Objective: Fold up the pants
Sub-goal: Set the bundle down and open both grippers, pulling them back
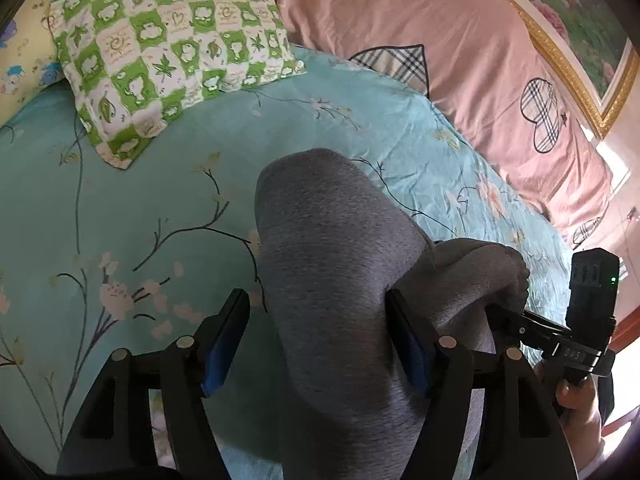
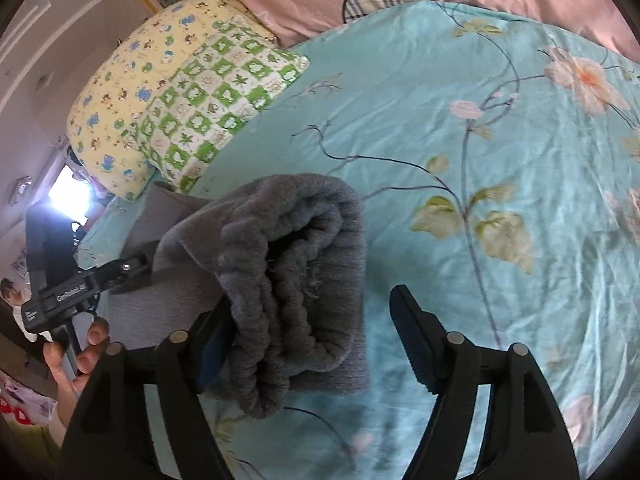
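I've got both hand-held grippers over the bed, w/ the grey pants (image 1: pixel 340 264) between them. The pants lie on the teal floral bedsheet (image 1: pixel 120 200), already doubled over into a thick bundle; in the right wrist view the gathered waistband end (image 2: pixel 280 280) faces me, layers stacked and a bit loose.

Left hand-held gripper (image 1: pixel 320 320): fingers spread wide, the folded grey cloth running up between them, not pinched. The right finger pad looks like it touches the fabric's side, can't be sure. Right hand-held gripper (image 2: pixel 312 316): also spread; the bundle sits against its left finger (image 2: pixel 212 344), while the other finger stands clear of the cloth. So neither has a grip, as far as I can tell.

Risks from here, my guess:
- Closing on only the top layer, then lifting, could unroll the stack, since the layers are thick and springy.
- The waistband edge is bunched; a pinch there may catch uneven layers and skew the fold.
- The sheet is soft and wrinkled, so a low pinch could grab the bedsheet w/ the pants.
- The green checked pillow (image 1: pixel 168 52) and pink duvet (image 1: pixel 440 60) are well apart, so little snag risk.
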A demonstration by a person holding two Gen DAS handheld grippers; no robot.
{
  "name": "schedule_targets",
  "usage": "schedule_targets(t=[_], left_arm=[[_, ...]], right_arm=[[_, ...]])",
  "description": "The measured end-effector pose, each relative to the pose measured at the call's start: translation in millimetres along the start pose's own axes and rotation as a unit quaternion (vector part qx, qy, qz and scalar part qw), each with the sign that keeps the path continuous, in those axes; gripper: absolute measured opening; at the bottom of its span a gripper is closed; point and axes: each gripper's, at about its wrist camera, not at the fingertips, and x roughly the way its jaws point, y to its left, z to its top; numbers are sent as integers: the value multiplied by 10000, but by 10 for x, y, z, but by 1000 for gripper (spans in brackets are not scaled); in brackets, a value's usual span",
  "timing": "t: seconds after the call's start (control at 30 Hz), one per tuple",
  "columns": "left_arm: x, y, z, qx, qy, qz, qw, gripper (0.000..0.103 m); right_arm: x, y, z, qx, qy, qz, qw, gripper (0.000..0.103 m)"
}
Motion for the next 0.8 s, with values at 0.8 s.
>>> schedule_targets(t=[0.8], left_arm=[[-467, 24, -276, -109, -109, 242, 9996, 82]], right_arm=[[-430, 300, 8, -465, -583, 266, 9969, 88]])
